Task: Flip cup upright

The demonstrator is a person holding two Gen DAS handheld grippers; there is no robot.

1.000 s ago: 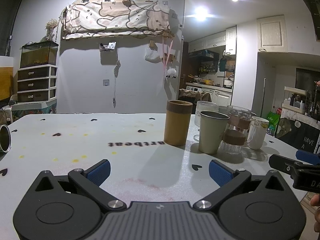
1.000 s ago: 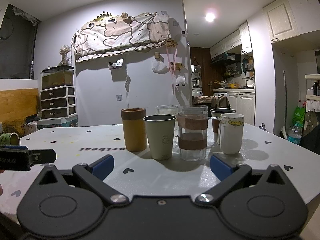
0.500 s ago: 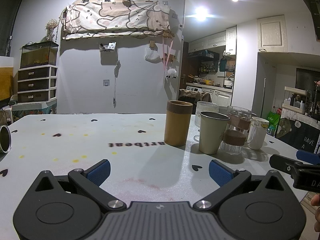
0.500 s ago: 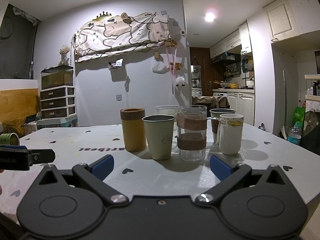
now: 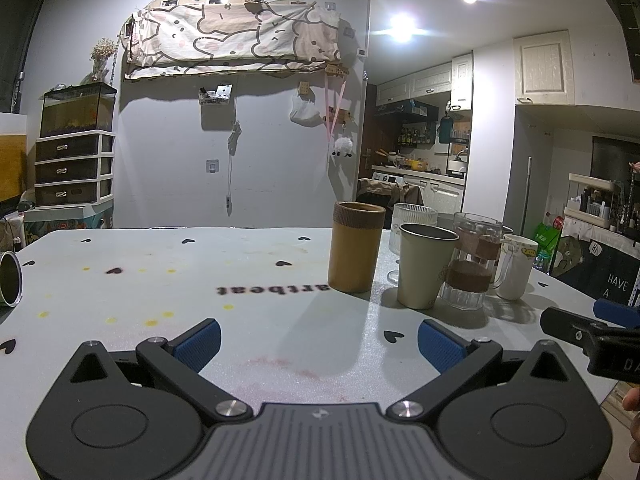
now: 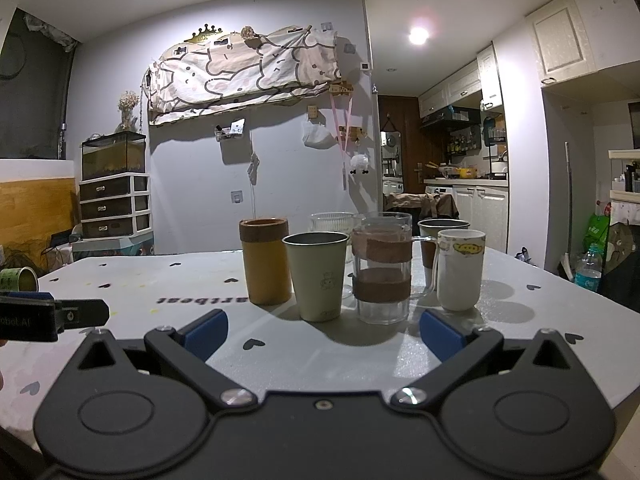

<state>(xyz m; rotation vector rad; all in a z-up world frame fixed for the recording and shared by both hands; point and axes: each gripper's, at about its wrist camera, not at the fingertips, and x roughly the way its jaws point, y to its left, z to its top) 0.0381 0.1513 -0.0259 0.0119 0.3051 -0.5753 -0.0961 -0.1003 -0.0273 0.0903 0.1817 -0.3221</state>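
A green cup [image 5: 9,278] lies on its side at the table's far left edge, its open mouth facing me; it also shows in the right wrist view [image 6: 19,279]. My left gripper [image 5: 319,345] is open and empty, low over the near table. My right gripper [image 6: 323,334] is open and empty, facing a group of upright cups. The right gripper's finger shows at the left wrist view's right edge [image 5: 576,330]. The left gripper's finger shows at the right wrist view's left edge [image 6: 52,316].
Upright cups stand together: a brown cup [image 6: 265,266], a pale green cup [image 6: 317,276], a glass mug with brown bands [image 6: 383,268], a white mug [image 6: 459,274], a ribbed glass [image 6: 330,220] and a dark cup [image 6: 434,232] behind. The white table [image 5: 200,280] has heart marks.
The right wrist view has shifted slightly, so the cups sit a little further left. The left gripper has not visibly moved.
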